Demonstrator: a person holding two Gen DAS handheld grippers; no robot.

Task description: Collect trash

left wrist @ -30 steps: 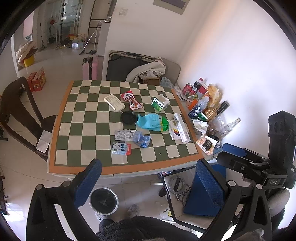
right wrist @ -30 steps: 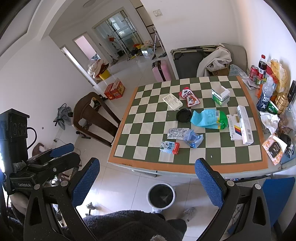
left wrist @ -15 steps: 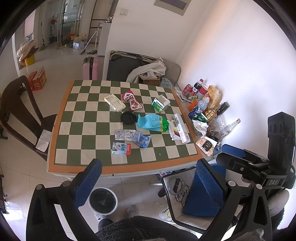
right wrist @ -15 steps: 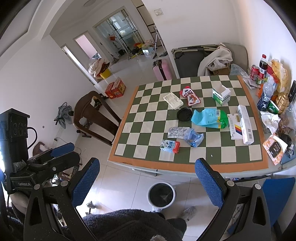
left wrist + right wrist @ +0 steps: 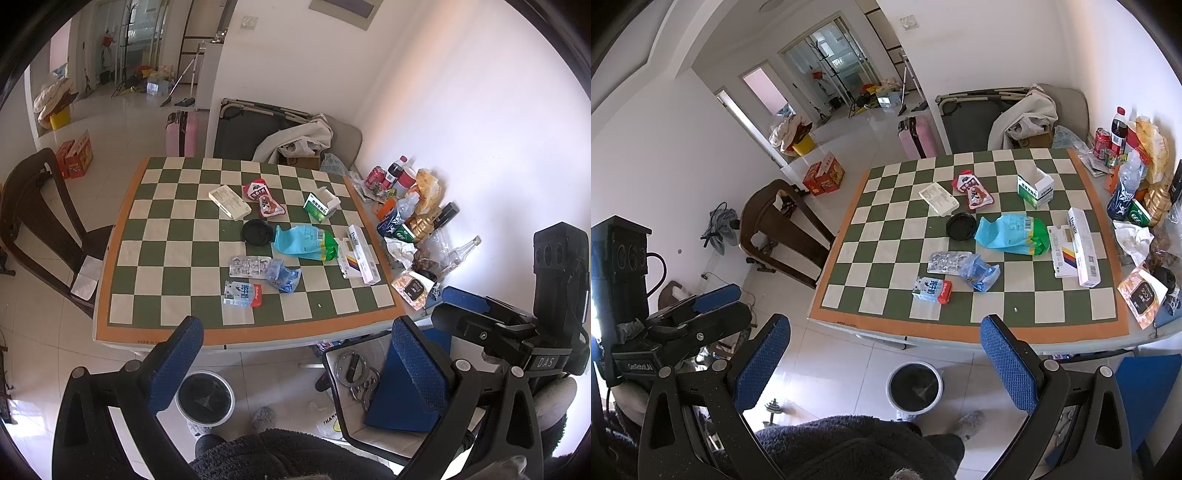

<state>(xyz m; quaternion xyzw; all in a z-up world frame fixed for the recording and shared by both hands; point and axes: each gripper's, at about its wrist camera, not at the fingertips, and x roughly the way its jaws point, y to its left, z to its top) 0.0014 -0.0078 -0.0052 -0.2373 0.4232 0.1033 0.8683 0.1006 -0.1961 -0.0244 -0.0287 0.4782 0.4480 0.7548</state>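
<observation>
Trash lies on the checkered table (image 5: 159,236): a blue-green bag (image 5: 304,243), a black lid (image 5: 257,231), a blister pack (image 5: 249,266), a crumpled blue wrapper (image 5: 283,275), a small milk carton (image 5: 242,294), red wrappers (image 5: 263,197), a white box (image 5: 229,202), a green-white open box (image 5: 320,205) and long boxes (image 5: 360,254). A bin (image 5: 205,398) stands on the floor under the near table edge. My left gripper (image 5: 295,365) and right gripper (image 5: 886,362) are both open and empty, held above the floor short of the table. The same trash shows in the right wrist view, with the bag (image 5: 1012,236) and bin (image 5: 915,386).
Bottles, cans and snack packs (image 5: 406,210) crowd the table's right edge by the wall. A dark wooden chair (image 5: 40,218) stands at the left. A blue chair with metal parts (image 5: 373,380) is at the near right. A pink suitcase (image 5: 181,134) and a folded cot (image 5: 255,125) stand behind the table.
Both grippers have barely shifted; the views are nearly the same. Nothing on the table has moved.
</observation>
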